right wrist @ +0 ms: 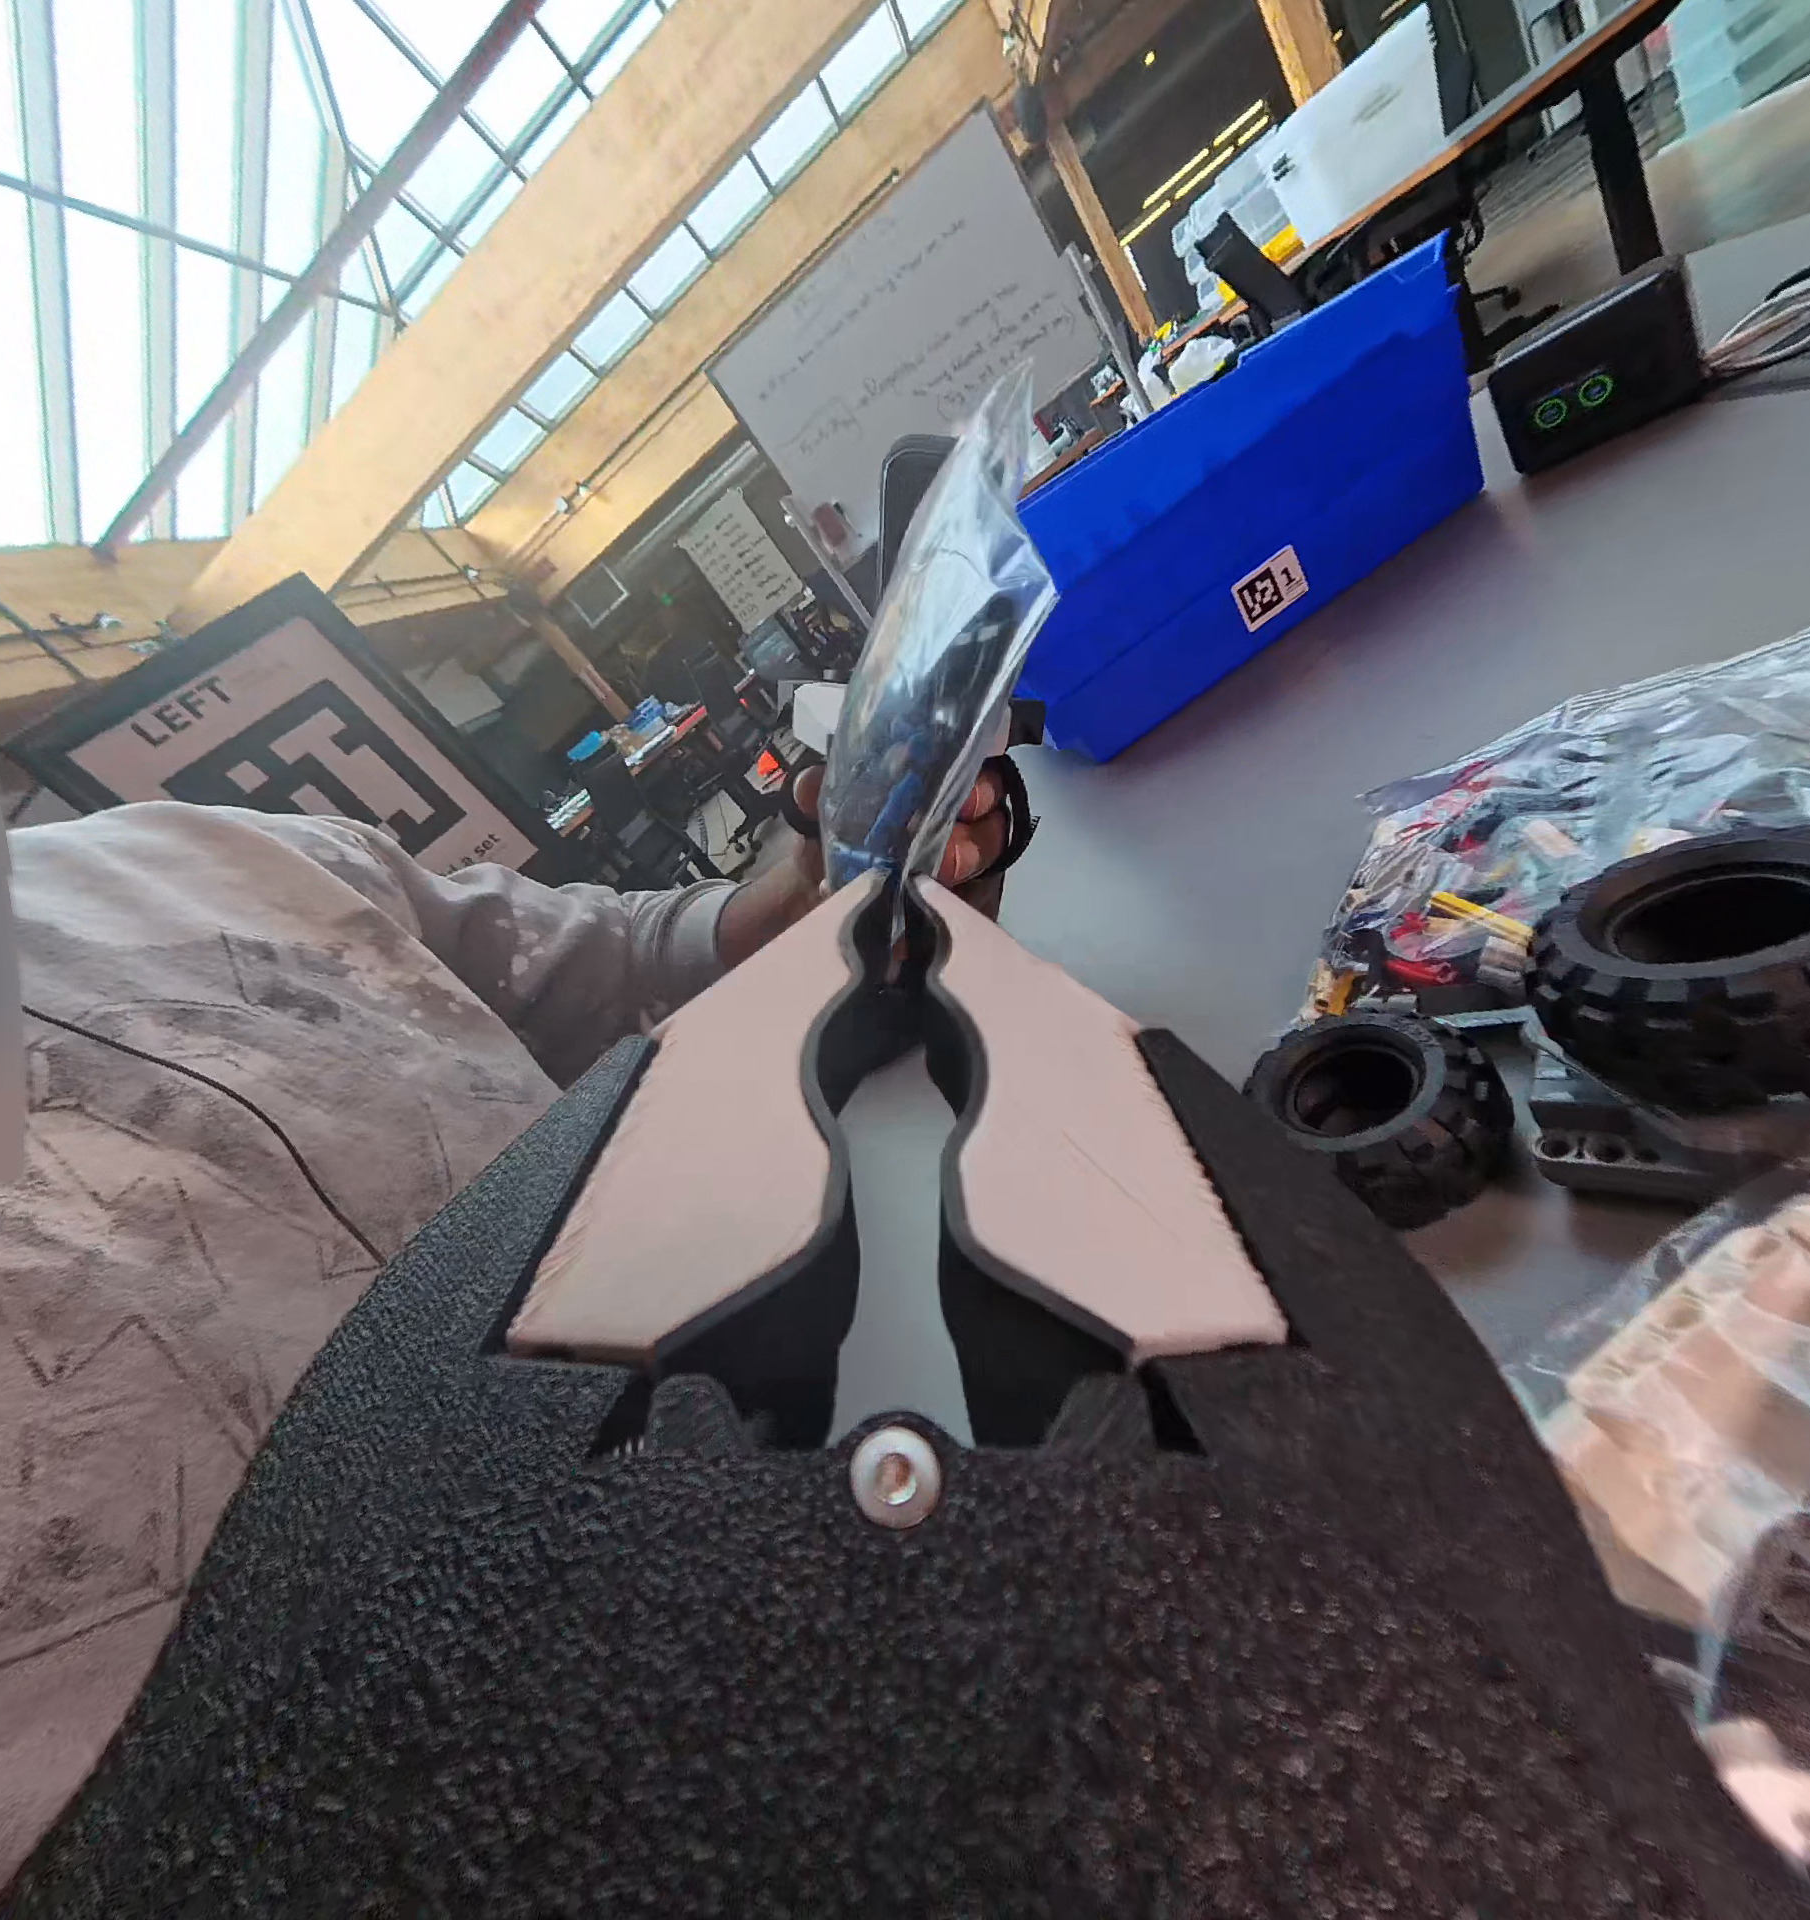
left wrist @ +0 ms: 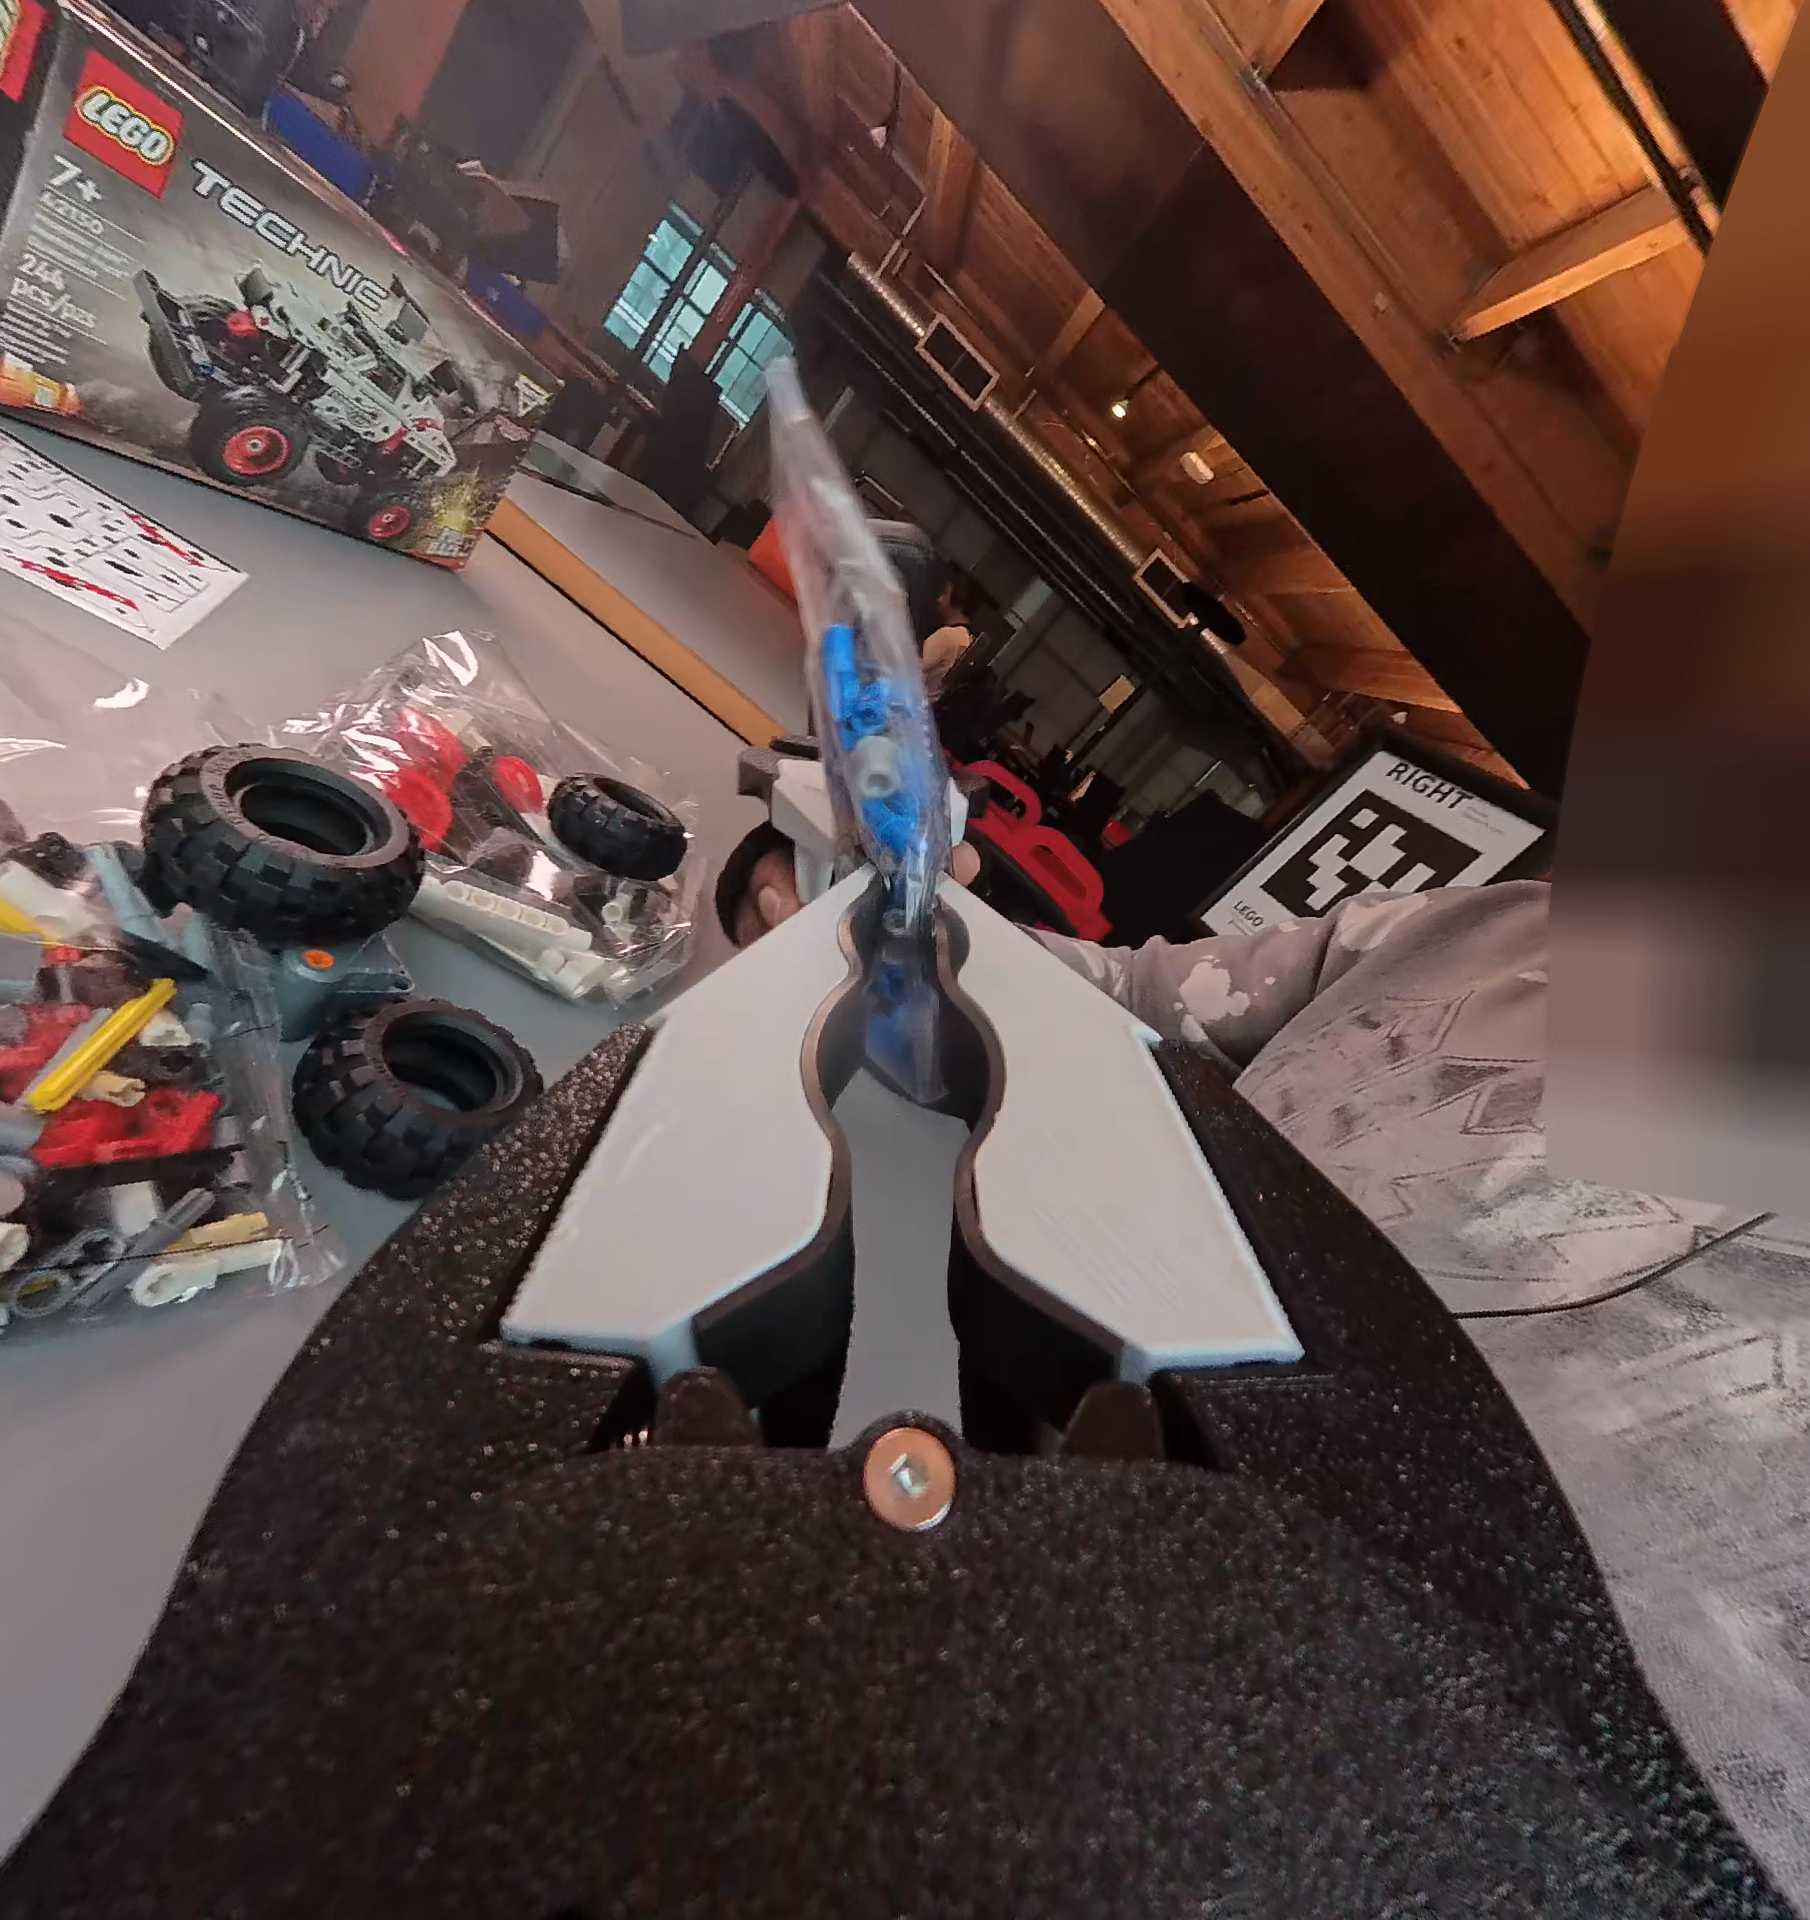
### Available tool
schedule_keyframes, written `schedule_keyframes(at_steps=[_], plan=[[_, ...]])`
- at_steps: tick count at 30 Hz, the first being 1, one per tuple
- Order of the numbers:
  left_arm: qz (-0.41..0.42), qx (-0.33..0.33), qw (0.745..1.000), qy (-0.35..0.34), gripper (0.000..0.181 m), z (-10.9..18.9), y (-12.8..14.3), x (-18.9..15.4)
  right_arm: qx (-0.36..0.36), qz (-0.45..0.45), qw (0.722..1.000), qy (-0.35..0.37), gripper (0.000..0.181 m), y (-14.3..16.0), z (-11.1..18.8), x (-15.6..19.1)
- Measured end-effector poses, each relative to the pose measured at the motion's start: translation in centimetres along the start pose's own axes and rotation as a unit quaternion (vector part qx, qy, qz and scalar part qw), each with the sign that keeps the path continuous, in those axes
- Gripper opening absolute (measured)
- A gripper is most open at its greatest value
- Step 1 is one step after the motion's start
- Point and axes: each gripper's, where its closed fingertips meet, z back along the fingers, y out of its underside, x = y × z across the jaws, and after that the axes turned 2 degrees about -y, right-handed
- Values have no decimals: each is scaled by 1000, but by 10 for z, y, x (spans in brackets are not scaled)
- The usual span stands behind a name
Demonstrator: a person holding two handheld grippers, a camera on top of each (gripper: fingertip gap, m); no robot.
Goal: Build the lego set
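Blur hides much of the small clear plastic bag of blue and grey pieces (left wrist: 873,727), which is held up above the grey worktop (left wrist: 101,1475) between both tools. The left gripper (left wrist: 903,894) is closed on the bag's lower edge, its pale fingertips pinched nearly together; the right gripper (right wrist: 896,888) is likewise clamped on the same bag (right wrist: 932,644) from the opposite side. The bag's contents cannot be counted.

Three loose black knobbly tyres (left wrist: 283,847) are seen in the left wrist view, one of them lying inside a second clear bag of red hubs and white beams (left wrist: 527,831). A larger clear bag of mixed red, yellow and grey parts (left wrist: 59,1101) is cut off at the left edge. Behind these, a printed sticker sheet (left wrist: 80,540) lies flat and a set box showing a white truck (left wrist: 257,343) stands. In the right wrist view, only two tyres are visible, along with one blue plastic bin (right wrist: 1265,540) farther back.
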Motion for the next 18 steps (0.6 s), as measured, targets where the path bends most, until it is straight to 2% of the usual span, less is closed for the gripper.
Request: schedule_keyframes(at_steps=[5,18], plan=[[-33,27,999,-14,5,-1,5,-3,20,52,998,-5,0,-6,7,9],[-33,27,999,-15,5,5,4,-4,7,27,999,-23,0,-11,14,12]])
